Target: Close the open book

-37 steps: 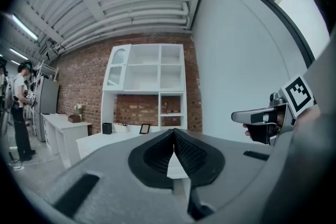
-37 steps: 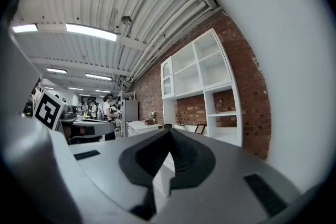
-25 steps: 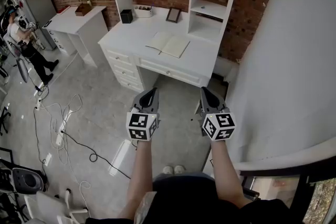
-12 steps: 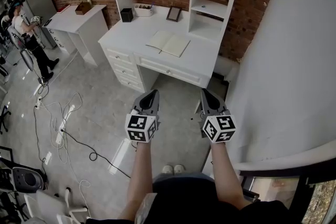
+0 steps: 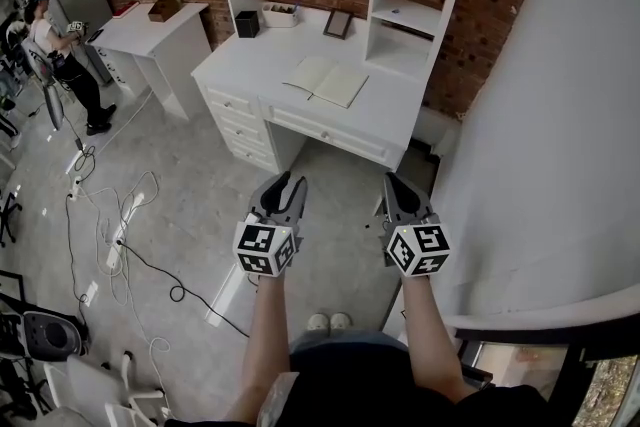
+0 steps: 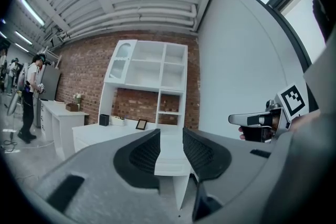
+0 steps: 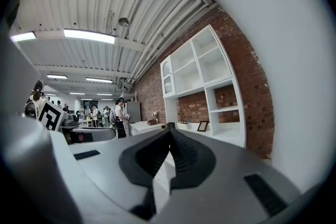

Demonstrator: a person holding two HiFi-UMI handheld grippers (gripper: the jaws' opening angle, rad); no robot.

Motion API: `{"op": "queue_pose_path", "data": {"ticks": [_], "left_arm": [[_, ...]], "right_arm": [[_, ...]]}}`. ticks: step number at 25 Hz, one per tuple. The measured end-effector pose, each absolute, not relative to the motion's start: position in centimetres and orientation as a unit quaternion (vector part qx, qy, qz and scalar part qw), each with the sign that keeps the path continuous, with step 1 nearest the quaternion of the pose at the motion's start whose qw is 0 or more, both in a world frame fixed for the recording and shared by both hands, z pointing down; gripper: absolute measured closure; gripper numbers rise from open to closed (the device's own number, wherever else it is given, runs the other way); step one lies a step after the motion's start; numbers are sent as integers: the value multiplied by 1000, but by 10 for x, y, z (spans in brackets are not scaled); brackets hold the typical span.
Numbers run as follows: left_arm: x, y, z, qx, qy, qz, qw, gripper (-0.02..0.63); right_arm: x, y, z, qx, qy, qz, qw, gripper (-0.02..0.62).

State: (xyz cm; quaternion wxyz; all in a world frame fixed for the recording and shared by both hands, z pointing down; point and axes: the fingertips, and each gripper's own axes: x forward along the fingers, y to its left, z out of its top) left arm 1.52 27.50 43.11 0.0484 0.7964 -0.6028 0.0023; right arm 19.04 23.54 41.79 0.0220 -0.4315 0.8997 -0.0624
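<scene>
Book (image 5: 326, 81) open on desk (image 5: 262, 65)

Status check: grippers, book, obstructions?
Left gripper jaws opening, empty; right gripper shut, empty. Book open on white desk, well ahead of both. Floor cables off to the left.

A white desk (image 5: 395, 120) stands well ahead of the right gripper (image 5: 392, 181). On its top an open book (image 5: 326, 81) lies ahead and slightly left of that gripper. Beyond the book stands a small picture frame (image 5: 338, 23), and farther left a white tray (image 5: 279, 15) and a black box (image 5: 247, 23).
</scene>
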Motion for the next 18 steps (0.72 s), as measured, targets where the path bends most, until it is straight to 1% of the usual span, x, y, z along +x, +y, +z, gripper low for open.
{"op": "queue_pose_path", "data": {"ticks": [3, 5, 8, 18], "left_arm": [[11, 277, 434, 793, -608, 1, 50, 451], [10, 278, 438, 790, -611, 2, 53, 429], [10, 280, 444, 787, -614, 6, 60, 417], [0, 277, 449, 771, -634, 3, 62, 413]], "right_arm": [[189, 235, 420, -430, 900, -68, 23, 598], [189, 234, 422, -429, 900, -71, 23, 598], [190, 231, 425, -428, 900, -76, 22, 597], [195, 217, 427, -422, 902, -88, 31, 598]]}}
